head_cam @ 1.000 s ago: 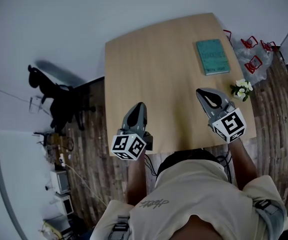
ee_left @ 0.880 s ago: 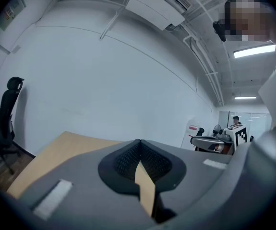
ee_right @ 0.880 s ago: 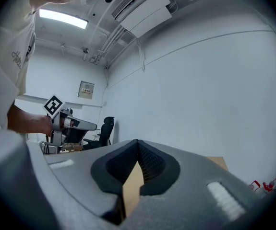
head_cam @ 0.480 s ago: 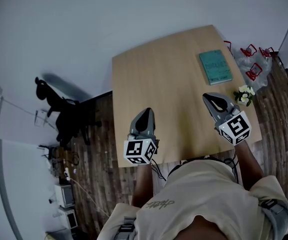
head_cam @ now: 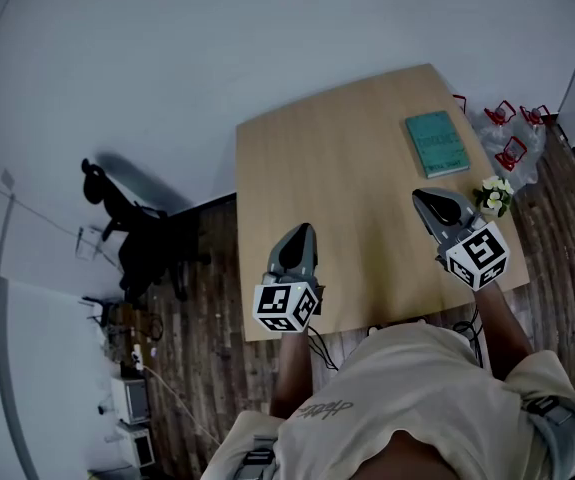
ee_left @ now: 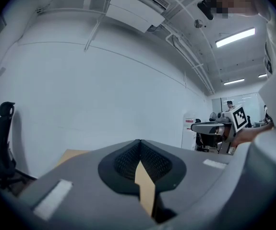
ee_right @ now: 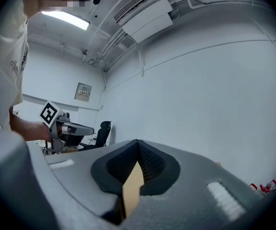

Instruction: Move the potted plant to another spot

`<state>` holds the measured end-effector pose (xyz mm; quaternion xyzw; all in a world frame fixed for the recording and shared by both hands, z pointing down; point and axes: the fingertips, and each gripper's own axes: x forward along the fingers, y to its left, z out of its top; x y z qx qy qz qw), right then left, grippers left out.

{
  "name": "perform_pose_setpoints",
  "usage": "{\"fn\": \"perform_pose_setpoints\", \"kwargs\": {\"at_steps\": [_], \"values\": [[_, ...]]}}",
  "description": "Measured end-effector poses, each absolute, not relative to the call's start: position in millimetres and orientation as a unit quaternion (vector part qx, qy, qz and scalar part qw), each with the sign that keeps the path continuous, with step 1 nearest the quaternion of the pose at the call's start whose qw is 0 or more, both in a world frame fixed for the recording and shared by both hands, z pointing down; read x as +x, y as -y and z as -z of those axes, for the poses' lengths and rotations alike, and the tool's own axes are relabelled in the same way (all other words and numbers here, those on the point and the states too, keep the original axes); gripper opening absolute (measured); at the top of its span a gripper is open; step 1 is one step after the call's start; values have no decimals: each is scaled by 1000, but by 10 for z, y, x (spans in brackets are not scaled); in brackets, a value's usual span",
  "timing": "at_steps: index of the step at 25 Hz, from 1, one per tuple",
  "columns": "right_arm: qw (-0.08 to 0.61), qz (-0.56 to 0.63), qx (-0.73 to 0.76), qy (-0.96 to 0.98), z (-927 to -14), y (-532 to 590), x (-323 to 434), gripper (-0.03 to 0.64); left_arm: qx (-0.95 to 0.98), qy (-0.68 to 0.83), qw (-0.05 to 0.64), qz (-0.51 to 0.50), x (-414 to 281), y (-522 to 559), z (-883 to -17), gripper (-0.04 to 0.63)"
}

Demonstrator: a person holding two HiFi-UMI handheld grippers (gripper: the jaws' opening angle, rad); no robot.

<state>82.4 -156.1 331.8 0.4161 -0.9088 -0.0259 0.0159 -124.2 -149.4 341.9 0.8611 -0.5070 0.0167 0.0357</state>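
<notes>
Looking down in the head view, the plant [head_cam: 493, 196] stands at the right edge of the table [head_cam: 347, 158], right of centre in the frame. It is below the book [head_cam: 437, 143] and just beside the right gripper [head_cam: 427, 200]. The left gripper [head_cam: 300, 236] hovers at lower centre, well apart.

Left gripper view: jaws pressed together, nothing between them.

Right gripper view: jaws likewise closed and empty.

A plant waiting to be taken or one already set down would both look like this. Either way, the right gripper should keep off the flowers, since a pot so near the edge could tip off.
</notes>
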Motion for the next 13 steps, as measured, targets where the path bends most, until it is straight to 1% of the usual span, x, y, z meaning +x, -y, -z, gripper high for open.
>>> {"fn": "perform_pose_setpoints", "kwargs": {"at_steps": [6, 9, 13], "values": [[0, 29, 416, 909, -3228, 1587, 719, 2, 852, 522, 31, -19, -1508, 1525, -3336, 18], [4, 32, 418, 908, -3201, 1611, 678, 2, 854, 519, 32, -16, -1530, 1541, -3314, 18], [23, 40, 407, 912, -3313, 1590, 501, 2, 852, 521, 50, -18, -1631, 1481, -3484, 18]]}}
